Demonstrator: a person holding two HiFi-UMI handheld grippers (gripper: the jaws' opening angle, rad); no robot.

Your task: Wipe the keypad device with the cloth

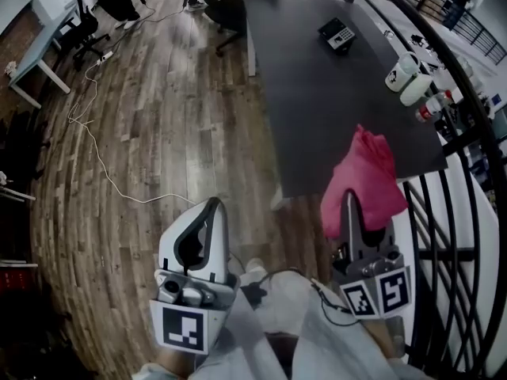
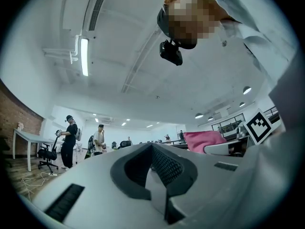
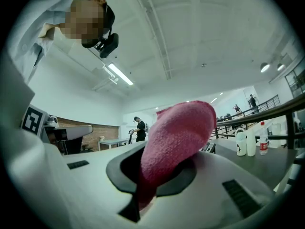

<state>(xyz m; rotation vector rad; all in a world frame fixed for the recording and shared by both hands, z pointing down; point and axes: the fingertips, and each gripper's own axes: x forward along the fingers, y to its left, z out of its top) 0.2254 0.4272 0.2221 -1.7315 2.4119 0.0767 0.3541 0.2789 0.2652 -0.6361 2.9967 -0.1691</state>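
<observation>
The keypad device (image 1: 337, 34) is a small black unit with pale keys, lying far off on the dark table (image 1: 317, 101). A pink cloth (image 1: 363, 178) hangs from my right gripper (image 1: 349, 204), which is shut on it, held near the table's near edge. In the right gripper view the pink cloth (image 3: 174, 144) bulges out between the jaws, and a corner of the keypad device (image 3: 208, 147) peeks from behind it. My left gripper (image 1: 207, 212) is shut with nothing in it, held over the wooden floor, well left of the table. The left gripper view shows the cloth (image 2: 205, 140) to its right.
White bottles (image 1: 408, 76) and a red-capped bottle (image 1: 432, 109) stand at the table's right edge beside a black railing (image 1: 451, 204). An office chair (image 1: 226, 10) sits at the table's far corner. A white cable (image 1: 103, 157) trails over the floor. People stand far off (image 2: 71, 140).
</observation>
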